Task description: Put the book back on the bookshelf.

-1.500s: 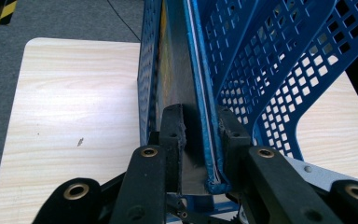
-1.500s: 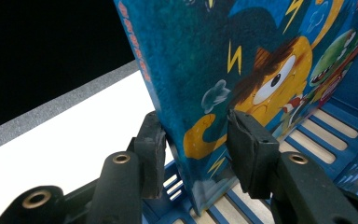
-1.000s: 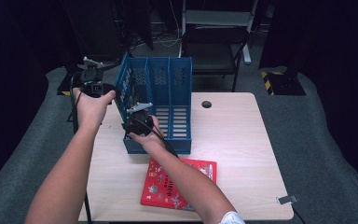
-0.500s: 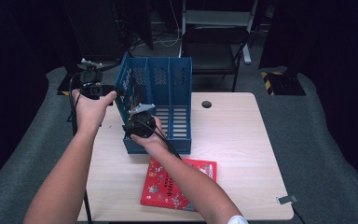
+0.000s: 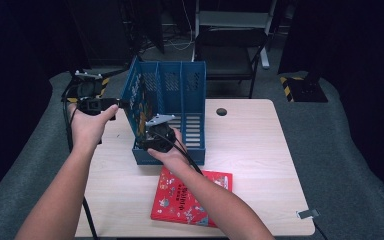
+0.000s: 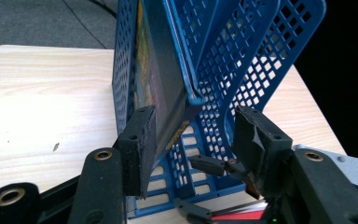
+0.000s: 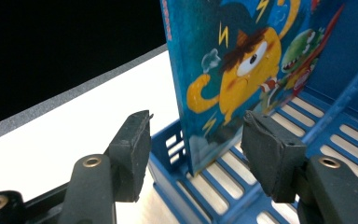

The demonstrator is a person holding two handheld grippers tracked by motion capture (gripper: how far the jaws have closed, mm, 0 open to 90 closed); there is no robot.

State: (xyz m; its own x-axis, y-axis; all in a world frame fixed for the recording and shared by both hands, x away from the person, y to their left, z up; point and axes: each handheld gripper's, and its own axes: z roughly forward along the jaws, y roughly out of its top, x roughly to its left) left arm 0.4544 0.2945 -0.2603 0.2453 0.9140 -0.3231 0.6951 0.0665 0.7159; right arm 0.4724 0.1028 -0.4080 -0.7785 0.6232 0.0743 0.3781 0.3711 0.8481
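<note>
A blue three-slot file rack (image 5: pixel 192 90) stands on the pale wooden table (image 5: pixel 255 150). A picture book (image 5: pixel 142 117) stands upright in its left slot. My left gripper (image 5: pixel 122 104) is at the rack's left side, open. In the left gripper view (image 6: pixel 196 149) the book's corner (image 6: pixel 158 79) and a rack divider (image 6: pixel 242 60) lie between the jaws. My right gripper (image 5: pixel 149 134) is at the rack's front, also open. In the right gripper view (image 7: pixel 196 154) the jaws straddle the lower edge of the book (image 7: pixel 242 60), whose cover has a yellow cartoon monster.
A red book (image 5: pixel 190 197) lies flat on the table near the front edge, under my right forearm. A round cable hole (image 5: pixel 221 111) is behind the rack's right side. A dark chair (image 5: pixel 225 55) stands beyond the table. Grey floor surrounds it.
The right gripper has shifted slightly toward the rack's front left corner. The left gripper has barely moved.
</note>
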